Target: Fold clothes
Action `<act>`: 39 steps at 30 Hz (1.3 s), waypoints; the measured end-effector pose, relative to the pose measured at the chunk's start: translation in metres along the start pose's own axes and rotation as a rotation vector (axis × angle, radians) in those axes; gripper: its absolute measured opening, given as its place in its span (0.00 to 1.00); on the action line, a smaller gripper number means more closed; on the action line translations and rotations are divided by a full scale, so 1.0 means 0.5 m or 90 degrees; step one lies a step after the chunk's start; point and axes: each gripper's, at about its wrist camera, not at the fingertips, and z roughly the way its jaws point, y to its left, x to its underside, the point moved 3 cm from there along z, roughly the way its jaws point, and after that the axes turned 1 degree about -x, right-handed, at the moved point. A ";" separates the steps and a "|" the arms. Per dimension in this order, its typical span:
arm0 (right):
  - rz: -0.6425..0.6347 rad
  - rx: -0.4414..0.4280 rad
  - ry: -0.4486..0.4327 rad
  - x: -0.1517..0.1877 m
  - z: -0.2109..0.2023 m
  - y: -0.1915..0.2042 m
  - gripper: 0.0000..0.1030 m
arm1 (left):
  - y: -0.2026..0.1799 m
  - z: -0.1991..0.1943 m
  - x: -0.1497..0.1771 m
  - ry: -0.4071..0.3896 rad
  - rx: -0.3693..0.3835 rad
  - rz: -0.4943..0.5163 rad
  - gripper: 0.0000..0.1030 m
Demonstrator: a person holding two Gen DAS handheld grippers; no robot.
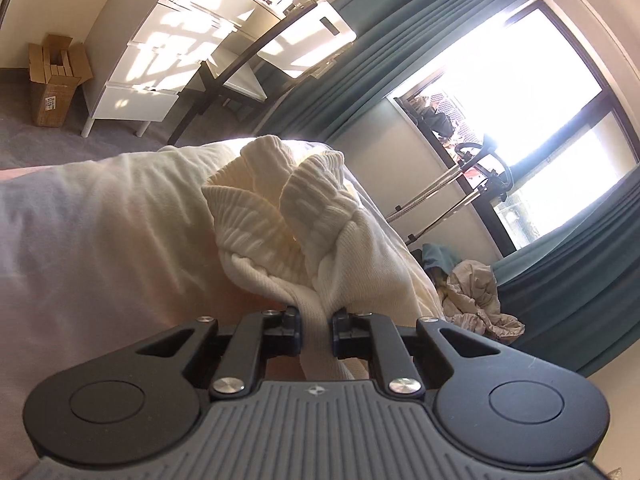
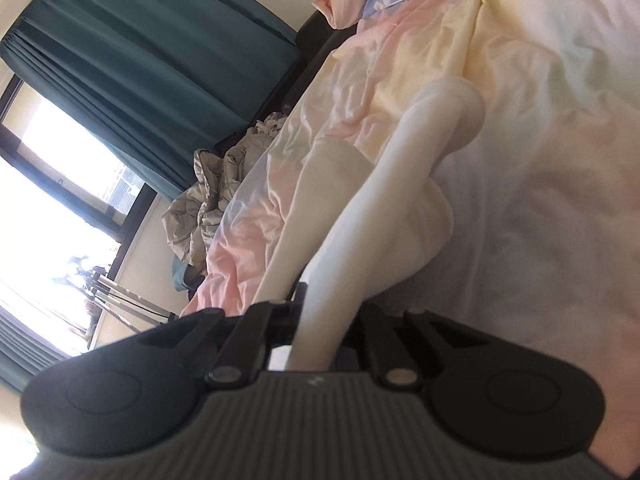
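Both tools, left tool (image 1: 316,330) and right tool (image 2: 324,316), pinched the cream sweater (image 1: 280,216), which stretched lengthwise away over the bed (image 2: 540,200).

Sweater (image 1: 320,216) — ribbed knit cloth; bedsheet (image 2: 520,200) — smooth.

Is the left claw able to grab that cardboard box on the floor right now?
Probably not. The left claw is shut on the cream sweater, and the cardboard box sits far off on the floor beside the white drawers.
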 end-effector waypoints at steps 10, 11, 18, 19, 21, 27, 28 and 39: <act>0.094 0.058 0.087 0.027 -0.047 -0.082 0.30 | 0.063 -0.025 0.031 0.080 -0.097 -0.004 0.19; 0.092 0.063 0.081 0.027 -0.055 -0.081 0.35 | 0.065 -0.031 0.035 0.080 -0.102 -0.002 0.25; 0.141 0.034 0.039 0.028 -0.092 -0.085 0.38 | 0.014 -0.141 0.077 0.018 -0.153 0.137 0.54; 0.141 0.040 0.032 0.027 -0.091 -0.086 0.38 | -0.010 -0.159 0.090 0.001 -0.148 0.173 0.57; 0.145 0.053 0.017 0.024 -0.091 -0.090 0.38 | -0.067 -0.166 0.129 -0.009 -0.122 0.243 0.60; 0.155 0.060 -0.008 0.010 -0.077 -0.106 0.38 | -0.266 -0.092 0.280 0.029 0.010 0.440 0.64; 0.147 0.063 -0.008 0.009 -0.073 -0.107 0.38 | -0.299 -0.080 0.305 0.036 0.032 0.473 0.64; 0.114 0.074 -0.050 0.000 -0.052 -0.126 0.30 | -0.642 0.193 0.728 0.233 0.315 0.761 0.68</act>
